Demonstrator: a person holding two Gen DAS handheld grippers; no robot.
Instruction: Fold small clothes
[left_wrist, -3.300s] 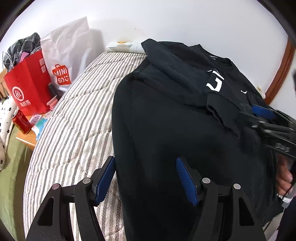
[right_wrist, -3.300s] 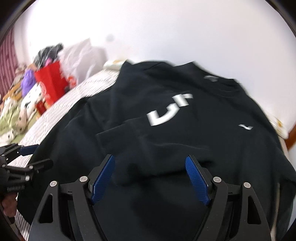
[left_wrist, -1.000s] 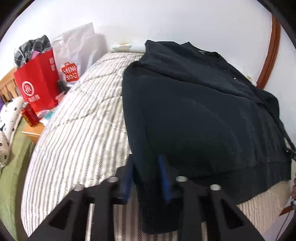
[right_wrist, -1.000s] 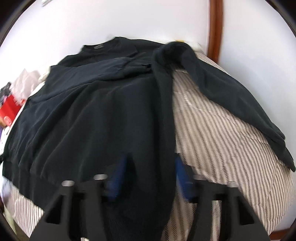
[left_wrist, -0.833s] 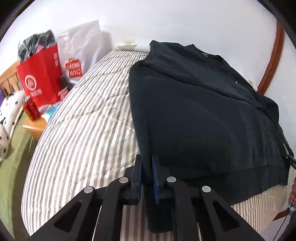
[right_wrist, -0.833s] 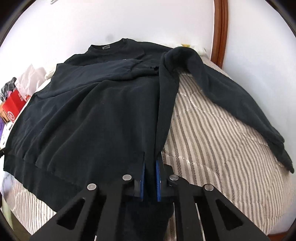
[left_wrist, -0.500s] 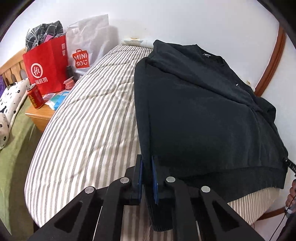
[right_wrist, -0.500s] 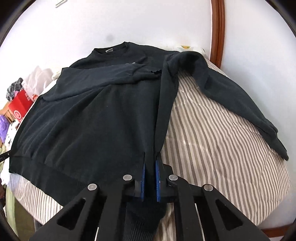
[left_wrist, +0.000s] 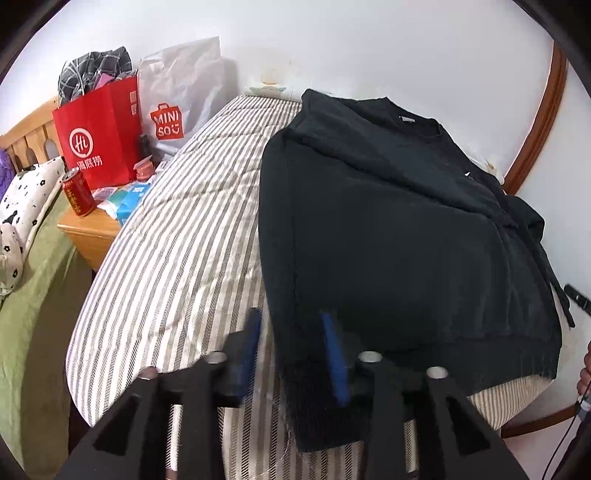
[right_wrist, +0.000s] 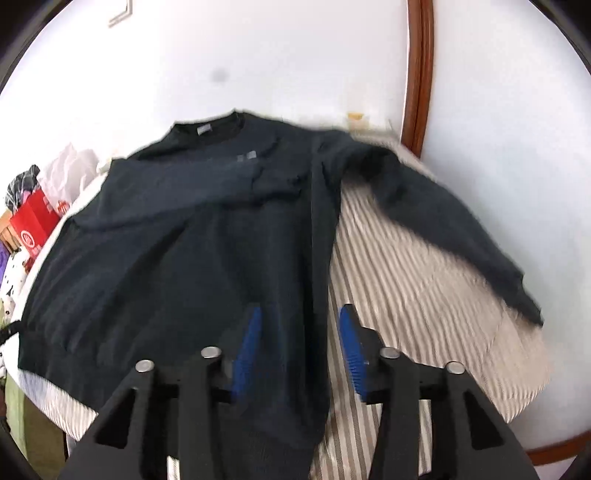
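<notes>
Lying flat on the striped bed (left_wrist: 177, 236), the black sweatshirt (left_wrist: 399, 236) sat w/ its collar at the far end and its ribbed hem nearest both claws. The left gripper (left_wrist: 291, 347) had its jaws opening, blue pads apart; the hem's left corner lay between them but neither pad pressed on it, so nothing was clamped. Ahead-left of that claw, beyond the bed edge, stood a nightstand (left_wrist: 92, 229) w/ a red can (left_wrist: 77, 194), a red paper bag (left_wrist: 99, 136) and a white Miniso bag (left_wrist: 181, 99) behind it. The right gripper (right_wrist: 299, 354) was likewise opening, pads spread, w/ the garment's right side seam and hem corner running between them, cloth loose, not gripped. Ahead-right of that claw one sleeve (right_wrist: 454, 236) trailed out across the stripes toward the bed's edge; the other sleeve (right_wrist: 207, 188) lay folded across the chest, straight ahead. That view was a bit blurred.
</notes>
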